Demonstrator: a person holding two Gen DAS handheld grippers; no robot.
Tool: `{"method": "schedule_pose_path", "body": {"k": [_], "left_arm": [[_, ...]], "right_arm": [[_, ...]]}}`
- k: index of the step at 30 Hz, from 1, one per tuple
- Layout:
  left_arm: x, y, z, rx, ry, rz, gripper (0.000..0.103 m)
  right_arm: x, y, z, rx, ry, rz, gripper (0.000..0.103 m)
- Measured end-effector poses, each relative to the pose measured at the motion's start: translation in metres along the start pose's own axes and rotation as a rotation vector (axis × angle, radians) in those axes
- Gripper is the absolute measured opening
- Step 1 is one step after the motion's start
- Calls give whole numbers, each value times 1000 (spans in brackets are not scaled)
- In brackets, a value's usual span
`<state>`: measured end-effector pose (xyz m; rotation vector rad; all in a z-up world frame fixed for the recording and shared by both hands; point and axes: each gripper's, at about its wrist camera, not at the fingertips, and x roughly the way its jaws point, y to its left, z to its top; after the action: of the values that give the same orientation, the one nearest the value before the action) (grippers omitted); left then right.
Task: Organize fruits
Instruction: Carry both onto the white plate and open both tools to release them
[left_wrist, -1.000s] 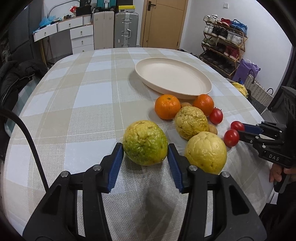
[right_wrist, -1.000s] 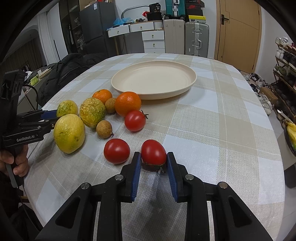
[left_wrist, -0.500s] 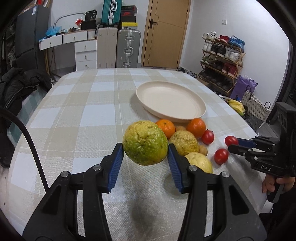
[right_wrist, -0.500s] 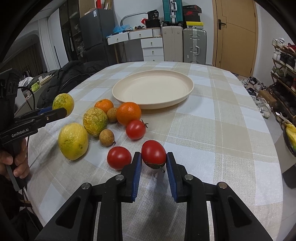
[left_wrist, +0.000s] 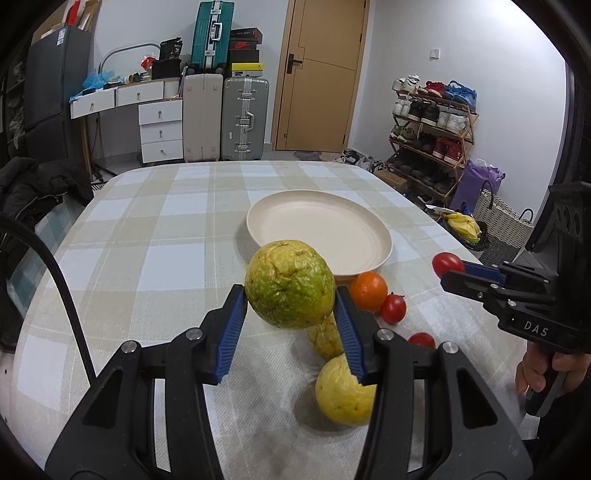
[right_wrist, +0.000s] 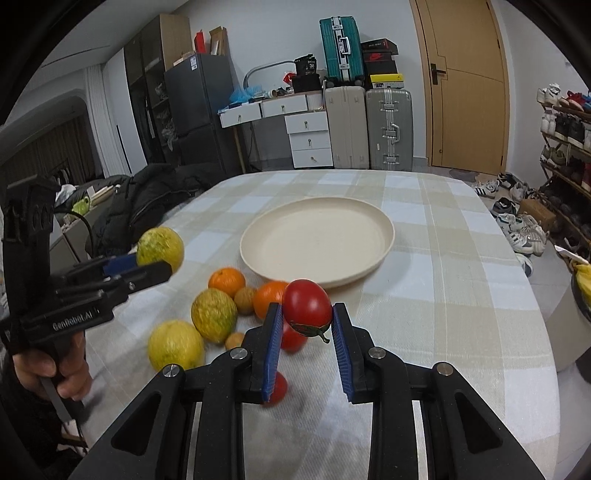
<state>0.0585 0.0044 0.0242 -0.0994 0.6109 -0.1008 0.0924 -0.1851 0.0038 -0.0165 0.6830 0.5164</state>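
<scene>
On the left, left gripper (left_wrist: 290, 314) up in the air, blue pads squeezing a bumpy green and yellow fruit (left_wrist: 290, 283) from both sides. Seen from the other camera too, same fruit (right_wrist: 160, 245) high above the checked tablecloth (right_wrist: 461, 295), off to the left of the plate.

Down on the cloth, a bunch of fruit close together. Nearest, a smooth yellow fruit (right_wrist: 175, 345). Just beside it, a bumpy yellow one (right_wrist: 213, 319) and two small brown round fruits (right_wrist: 244, 301), one of them (right_wrist: 233, 340) lower down. Behind those, one orange (right_wrist: 226, 282) and a second orange (right_wrist: 270, 298) partly hidden. Two red tomatoes on the cloth, one (right_wrist: 293, 339) peeking out behind the blue pads, one (right_wrist: 277, 388) lower, near the left pad.

In the middle of the table, a big cream plate (right_wrist: 317, 273), nothing on it.

To the right, right gripper (right_wrist: 306, 332) also lifted, closed on a red tomato (right_wrist: 307, 304) with its green stem end pointing down. Tomato hanging in the air, in front of the near rim of the plate, not touching it.

Far right, a rack of shoes (left_wrist: 432, 122) by the wall.
</scene>
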Motion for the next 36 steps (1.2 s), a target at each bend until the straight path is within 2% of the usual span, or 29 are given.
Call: {"method": "schedule_pose_path", "body": {"k": [17, 36], "left_arm": [[44, -18, 33, -4, 12, -15, 45], [117, -25, 51, 19, 106, 16, 45]], "right_arm": [[28, -2, 31, 44, 0, 5, 28], [76, -25, 42, 119, 65, -16, 28]]}}
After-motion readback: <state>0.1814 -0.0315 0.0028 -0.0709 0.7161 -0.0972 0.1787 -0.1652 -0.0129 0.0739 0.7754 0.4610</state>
